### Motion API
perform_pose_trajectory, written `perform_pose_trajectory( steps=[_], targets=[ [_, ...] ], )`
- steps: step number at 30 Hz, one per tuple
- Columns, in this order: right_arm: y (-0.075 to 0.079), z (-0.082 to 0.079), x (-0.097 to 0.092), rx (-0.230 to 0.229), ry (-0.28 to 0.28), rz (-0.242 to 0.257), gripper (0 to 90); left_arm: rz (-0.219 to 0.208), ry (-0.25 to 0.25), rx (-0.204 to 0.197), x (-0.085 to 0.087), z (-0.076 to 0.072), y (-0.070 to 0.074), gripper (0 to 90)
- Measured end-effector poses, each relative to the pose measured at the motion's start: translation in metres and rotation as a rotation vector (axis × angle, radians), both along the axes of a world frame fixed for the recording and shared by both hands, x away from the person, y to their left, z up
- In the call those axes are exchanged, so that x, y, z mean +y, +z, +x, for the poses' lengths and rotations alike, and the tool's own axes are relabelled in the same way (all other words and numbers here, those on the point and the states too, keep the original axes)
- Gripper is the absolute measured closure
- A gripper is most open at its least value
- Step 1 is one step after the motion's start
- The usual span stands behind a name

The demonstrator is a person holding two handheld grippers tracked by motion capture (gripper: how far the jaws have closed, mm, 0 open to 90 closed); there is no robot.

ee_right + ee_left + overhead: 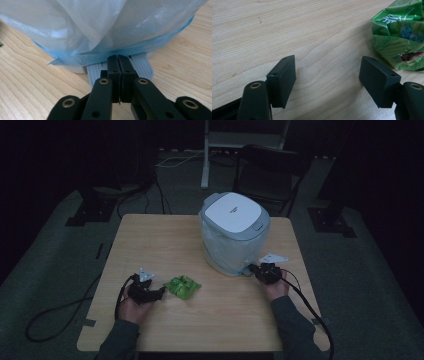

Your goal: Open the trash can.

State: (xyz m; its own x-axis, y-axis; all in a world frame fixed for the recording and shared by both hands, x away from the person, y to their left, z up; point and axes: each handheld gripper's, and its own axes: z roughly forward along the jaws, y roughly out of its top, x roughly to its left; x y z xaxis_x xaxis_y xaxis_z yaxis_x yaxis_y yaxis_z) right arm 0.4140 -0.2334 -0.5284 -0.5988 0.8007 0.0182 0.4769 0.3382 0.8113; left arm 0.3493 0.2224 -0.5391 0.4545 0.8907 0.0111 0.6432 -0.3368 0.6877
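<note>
Table of pale wood held 2 things: a white-lidded bin w/ a clear bag draped down its sides, at the far right, and a crumpled green wrapper at the near centre-left.

Left gripper sat at the near left, in the person's left hand, pointing right toward the wrapper. Its 2 jaws stood apart, nothing between them but bare wood. In the left gripper view the wrapper lay just beyond and to the right of the right-hand jaw, not touched by either pad; red print showed on 1 fold. Gripper was released, low over the tabletop.

Right gripper was at the near right foot of the bin, held by the right hand, w/ its grey 3-cornered plate on top and cable trailing off toward the near right edge. In the right gripper view the 2 jaws were clenched together, pad to pad, gripping nothing. Their tips lay over the ribbed grey pedal that stuck out from the bin's base, right under the blue-edged hem of the bag. Can't tell whether the tips pressed on the pedal or just hovered at it. Bin lid was down.
</note>
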Motion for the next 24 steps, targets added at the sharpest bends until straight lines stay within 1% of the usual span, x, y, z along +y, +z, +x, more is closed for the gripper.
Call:
perform_pose_trajectory(
  steps=[9, 13, 17, 19, 24],
  targets=[
    [-0.0033, -0.0007, -0.0008, -0.008, 0.001, 0.006, 89.1, -0.005, -0.007, -0.009, 0.0011, -0.0008, -0.0010, 30.0],
    [-0.0044, 0.0001, -0.0022, 0.007, -0.003, 0.026, 89.2, -0.009, -0.006, -0.016, 0.0014, -0.0016, -0.0018, 29.9],
    [-0.0053, 0.0007, -0.0021, 0.016, -0.003, 0.026, 89.3, -0.014, -0.006, -0.025, 0.0017, -0.0023, -0.0027, 29.9],
    [-0.0062, 0.0010, -0.0020, 0.015, -0.001, 0.018, 89.3, -0.015, -0.005, -0.028, 0.0017, -0.0026, -0.0030, 29.9],
    [-0.0097, 0.0016, -0.0013, 0.022, 0.001, 0.010, 89.3, -0.015, -0.006, -0.028, 0.0017, -0.0027, -0.0030, 29.9]
  ],
)
